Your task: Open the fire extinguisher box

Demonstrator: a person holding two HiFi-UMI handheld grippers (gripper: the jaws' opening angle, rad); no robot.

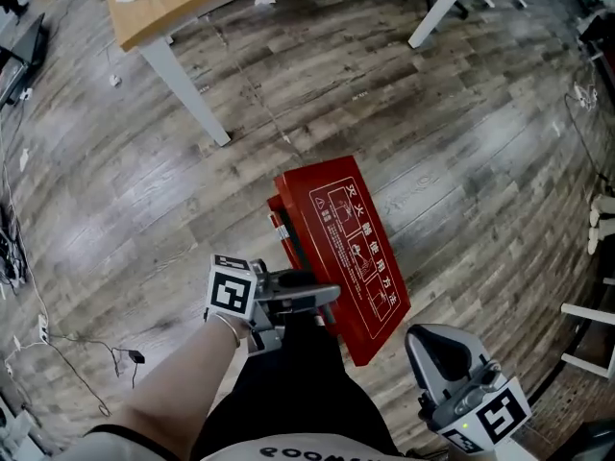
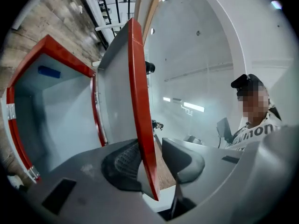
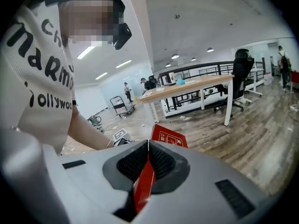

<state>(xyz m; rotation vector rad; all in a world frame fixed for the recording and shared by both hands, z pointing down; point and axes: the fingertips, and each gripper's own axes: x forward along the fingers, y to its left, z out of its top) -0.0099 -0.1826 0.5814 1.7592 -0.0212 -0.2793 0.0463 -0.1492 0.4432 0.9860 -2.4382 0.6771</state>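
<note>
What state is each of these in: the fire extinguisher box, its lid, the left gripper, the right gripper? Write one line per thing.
fire extinguisher box: on the floor, open.
lid: swung up off the box on its hinges.
left gripper: jaws apart, astride the lid's free edge.
right gripper: jaws together, holding nothing, clear of the box.

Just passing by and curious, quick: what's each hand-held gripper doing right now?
Left hand-held gripper: open, with the fire extinguisher box lid between its jaws.
Right hand-held gripper: closed, holding nothing.
</note>
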